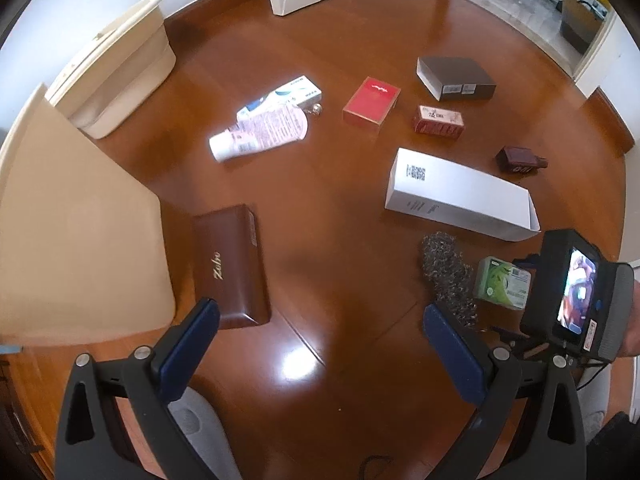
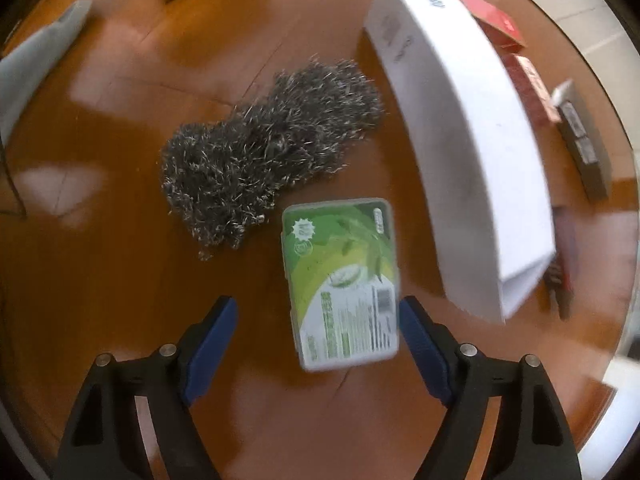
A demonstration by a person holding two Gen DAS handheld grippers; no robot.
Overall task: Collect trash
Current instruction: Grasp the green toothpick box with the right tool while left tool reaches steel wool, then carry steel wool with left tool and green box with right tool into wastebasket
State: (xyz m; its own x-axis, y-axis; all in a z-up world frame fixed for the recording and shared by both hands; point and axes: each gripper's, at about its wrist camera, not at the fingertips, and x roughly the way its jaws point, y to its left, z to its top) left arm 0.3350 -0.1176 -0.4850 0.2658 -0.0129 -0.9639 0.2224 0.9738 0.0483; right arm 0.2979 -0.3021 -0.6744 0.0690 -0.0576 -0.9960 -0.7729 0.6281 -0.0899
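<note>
Right tool (image 2: 318,326) spread open, green packet (image 2: 342,280) between its pads, nearer one, left tool (image 1: 320,328) open

Each gripper (image 2: 318,322) has 2 black triangular arms, blue pads (image 2: 210,346) and silver screws (image 2: 167,349).

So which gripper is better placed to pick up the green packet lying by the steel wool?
The right gripper, probably. Its open jaws point down over the green packet, one pad beside the packet's edge. The left gripper is open over bare floor, with the packet off to its side.
</note>
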